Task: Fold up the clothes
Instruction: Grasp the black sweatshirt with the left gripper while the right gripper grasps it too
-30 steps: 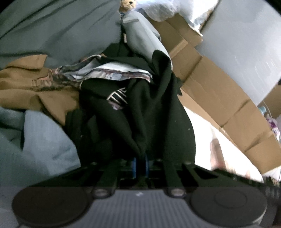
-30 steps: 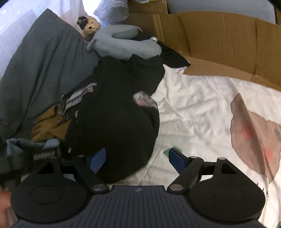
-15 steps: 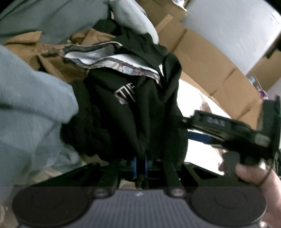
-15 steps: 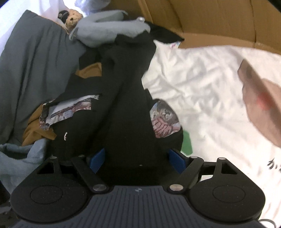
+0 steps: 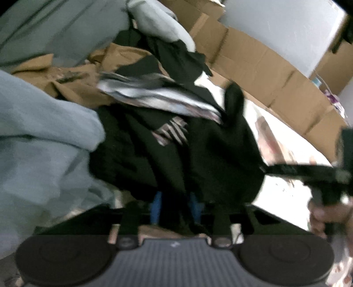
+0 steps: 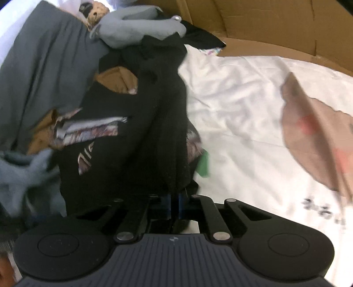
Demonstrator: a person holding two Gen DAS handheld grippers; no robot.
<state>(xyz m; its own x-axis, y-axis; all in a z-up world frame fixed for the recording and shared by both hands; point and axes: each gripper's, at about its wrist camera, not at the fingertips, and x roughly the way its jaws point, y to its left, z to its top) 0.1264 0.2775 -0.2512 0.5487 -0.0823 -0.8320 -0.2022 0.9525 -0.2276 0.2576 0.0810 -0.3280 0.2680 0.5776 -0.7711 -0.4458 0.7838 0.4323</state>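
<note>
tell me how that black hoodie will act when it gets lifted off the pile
The black hoodie will probably sag and stretch out, since it lies in soft, deep folds. It looks thick, so likely fairly heavy. It may drag the striped garment tangled against it.

clothes pile (image 6: pixel 136 123) left on bedsheet (image 6: pixel 242 106), cardboard (image 6: pixel 253 26) behind

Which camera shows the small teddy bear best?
The right wrist view: the teddy bear is visible at the top, beside the grey pillow. The left wrist view does not show it.

right gripper (image 6: pixel 174 206) pinching black garment (image 6: pixel 158 136), white sheet (image 6: pixel 238 106)
</note>
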